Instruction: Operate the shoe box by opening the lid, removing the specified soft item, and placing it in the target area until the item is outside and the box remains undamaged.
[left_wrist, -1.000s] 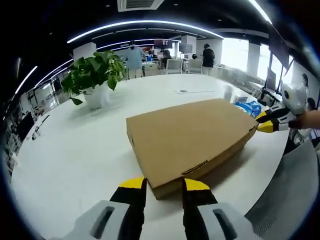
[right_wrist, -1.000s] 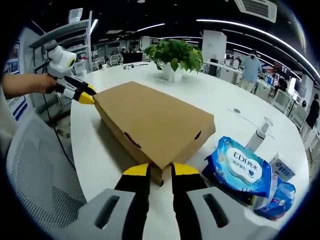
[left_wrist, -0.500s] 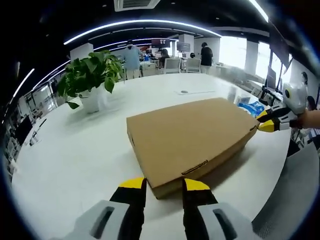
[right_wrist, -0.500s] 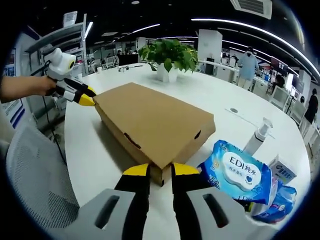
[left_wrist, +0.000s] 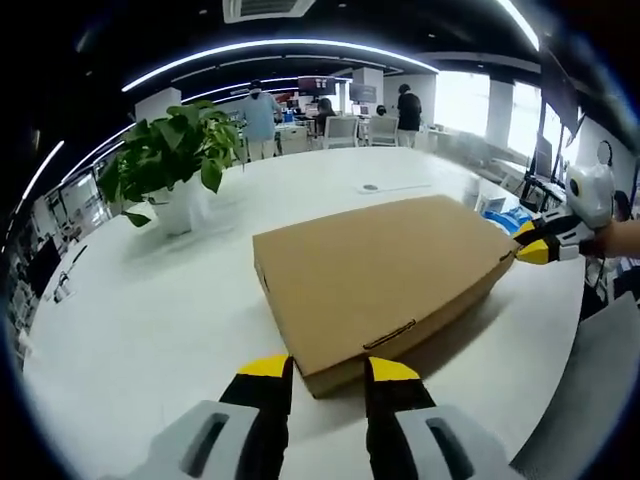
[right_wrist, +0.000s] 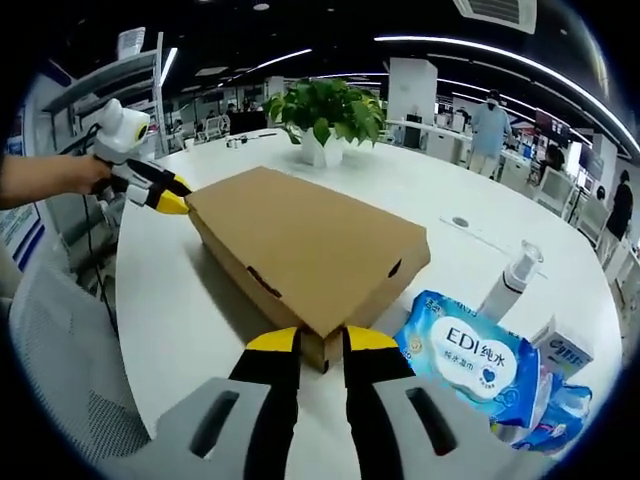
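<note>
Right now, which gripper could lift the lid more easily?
Neither clearly. The left gripper and right gripper each sit at a corner of the closed brown cardboard shoe box, fingers straddling it, so both could lift together.

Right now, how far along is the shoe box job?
Done: nothing yet; the shoe box lies on the white table with its lid down. In hand: the left claw and right claw each straddle a box corner. Left: lift the lid, take the soft item out, place it.
</note>
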